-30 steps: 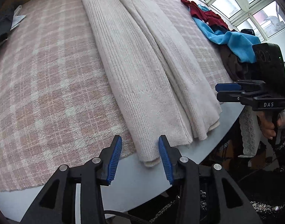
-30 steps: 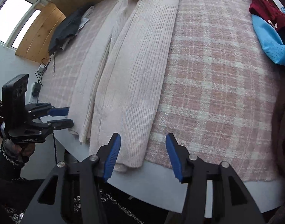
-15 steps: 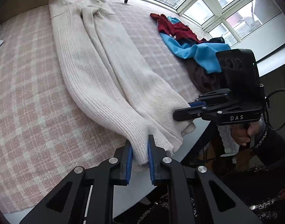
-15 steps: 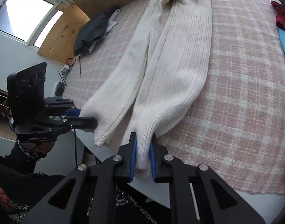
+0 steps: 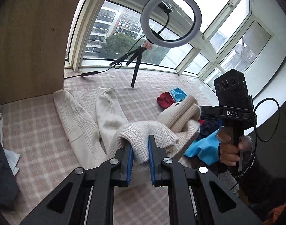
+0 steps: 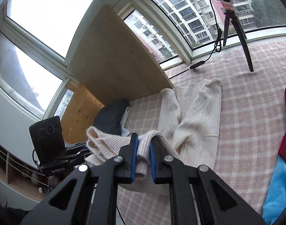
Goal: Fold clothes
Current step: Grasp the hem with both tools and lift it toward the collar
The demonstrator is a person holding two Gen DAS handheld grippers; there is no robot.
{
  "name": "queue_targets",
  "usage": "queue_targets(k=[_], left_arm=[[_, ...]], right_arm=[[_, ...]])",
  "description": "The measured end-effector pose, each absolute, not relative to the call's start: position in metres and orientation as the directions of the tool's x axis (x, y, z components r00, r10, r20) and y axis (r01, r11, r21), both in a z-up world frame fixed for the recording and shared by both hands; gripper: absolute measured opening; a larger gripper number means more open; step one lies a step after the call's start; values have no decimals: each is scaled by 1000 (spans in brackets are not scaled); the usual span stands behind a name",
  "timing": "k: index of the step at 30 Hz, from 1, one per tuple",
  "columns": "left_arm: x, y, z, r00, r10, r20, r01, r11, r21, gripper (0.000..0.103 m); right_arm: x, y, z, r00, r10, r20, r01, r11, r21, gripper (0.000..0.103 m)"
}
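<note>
Since half a second ago both grippers have risen off the table edge and carried the hem end of the cream ribbed knit garment [image 5: 81, 120] up and toward its far end; the views now take in the windows rather than looking down on the cloth.

The left gripper [image 5: 140, 159] is closed on a bunched fold of the hem, blue pads pressed to either side of the knit. The right gripper [image 6: 143, 157] is likewise clamped on its own corner of the hem, with the fabric squeezed between its pads. In the left view the right gripper's fingers disappear into the raised knit at the right.

The far half of the garment lies flat on the pink plaid tablecloth [image 5: 36, 135], with the near half lifted and doubled back above it.

Surroundings: a ring light [image 5: 171, 18] on a small black tripod [image 5: 135, 63] stands on the cloth beyond the garment, its cable trailing left. A pile of red and blue clothes [image 5: 171, 97] lies to the right, partly hidden by the lifted knit. A dark garment [image 6: 112, 116] rests at the left by a wooden panel [image 6: 114, 60].
</note>
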State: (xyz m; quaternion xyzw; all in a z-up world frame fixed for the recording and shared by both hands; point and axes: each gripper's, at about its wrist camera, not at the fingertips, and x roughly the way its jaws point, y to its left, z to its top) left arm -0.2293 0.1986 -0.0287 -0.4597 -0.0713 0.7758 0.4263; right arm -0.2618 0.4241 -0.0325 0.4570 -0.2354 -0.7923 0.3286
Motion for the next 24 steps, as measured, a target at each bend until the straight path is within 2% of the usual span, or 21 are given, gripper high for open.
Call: queue_targets(k=[10, 14, 18, 20, 22, 23, 24], left_arm=[[-373, 231, -121, -165, 661, -732, -492, -699, -519, 13], [-397, 236, -163, -126, 629, -768, -461, -722, -516, 13], [-403, 235, -175, -96, 635, -767, -425, -722, -545, 16], [-407, 231, -170, -82, 634, -769, -384, -732, -562, 21], [-407, 224, -156, -128, 613, -780, -368, -759, -537, 37], [-405, 218, -147, -165, 604, -779, -372, -770, -519, 41], [-403, 212, -138, -198, 601, -774, -376, -776, -507, 46]], right_arm=[[-417, 414, -143, -319, -664, -676, 92, -732, 675, 11], [-435, 410, -170, -287, -655, -699, 66, -742, 667, 11], [-448, 407, -190, -251, -648, -719, 33, -748, 663, 14], [-449, 414, -187, -228, -662, -714, -10, -731, 682, 24], [-445, 421, -180, -231, -671, -704, -17, -721, 693, 33], [-442, 421, -176, -241, -660, -712, 9, -735, 678, 40], [-438, 421, -173, -252, -648, -719, 35, -749, 662, 43]])
